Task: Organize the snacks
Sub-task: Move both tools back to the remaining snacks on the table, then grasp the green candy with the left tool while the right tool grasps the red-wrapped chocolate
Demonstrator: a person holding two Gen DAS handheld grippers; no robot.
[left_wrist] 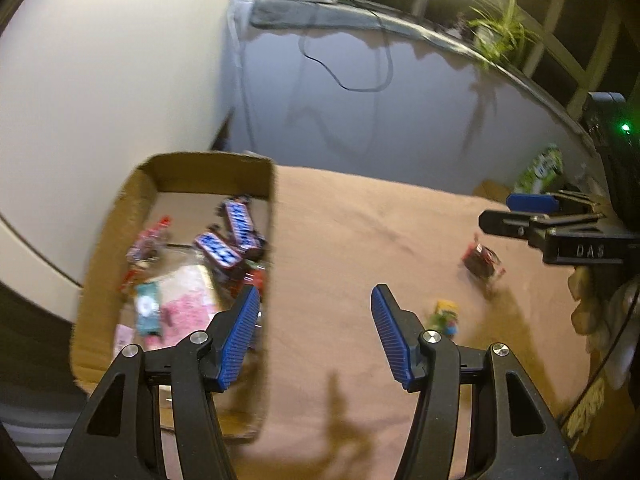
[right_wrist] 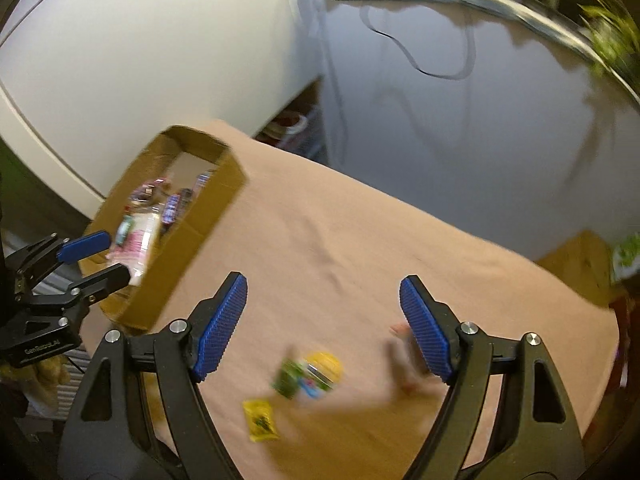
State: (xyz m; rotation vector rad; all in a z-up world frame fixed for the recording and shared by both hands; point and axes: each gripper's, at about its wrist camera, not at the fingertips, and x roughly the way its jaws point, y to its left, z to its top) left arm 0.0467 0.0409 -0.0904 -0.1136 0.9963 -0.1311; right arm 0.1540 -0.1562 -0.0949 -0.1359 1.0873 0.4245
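**Both Tools Empty, Loose Snacks Left on the Cloth**

Left gripper (left_wrist: 314,334): jaws apart, nothing between the blue pads, hanging at the right wall of the cardboard box (left_wrist: 120,216). Right gripper (right_wrist: 324,330): jaws apart too, holding nothing, poised over the pink cloth (right_wrist: 360,220).

Inside the box already: blue-and-white bars (left_wrist: 226,240), a pink packet (left_wrist: 188,304), red wrappers, all jumbled. Left out on the cloth: a yellow-and-green packet (right_wrist: 312,372), a small yellow sachet (right_wrist: 260,420), and a dark red-wrapped piece (left_wrist: 482,262) close to the right gripper's right finger.

Probable step: fetching the next loose snack. Best done by centring the yellow-and-green packet between the right pads, coming almost straight down, and closing across its narrow side. Thin, crinkly wrappers likely to slip, so a pinch near the middle rather than at a corner. The flat sachet likely harder to lift off soft cloth; pressing lightly into the fabric before closing could help.

Room for moving: wide bare cloth between the snacks and the box, no obstacle along that path. Box walls tall enough to catch a low-carried packet, so worth clearing the rim before letting go. Left tool beside that same wall, so worth approaching from the open side. Cloth edge near the sachet; careful there against nudging it off.
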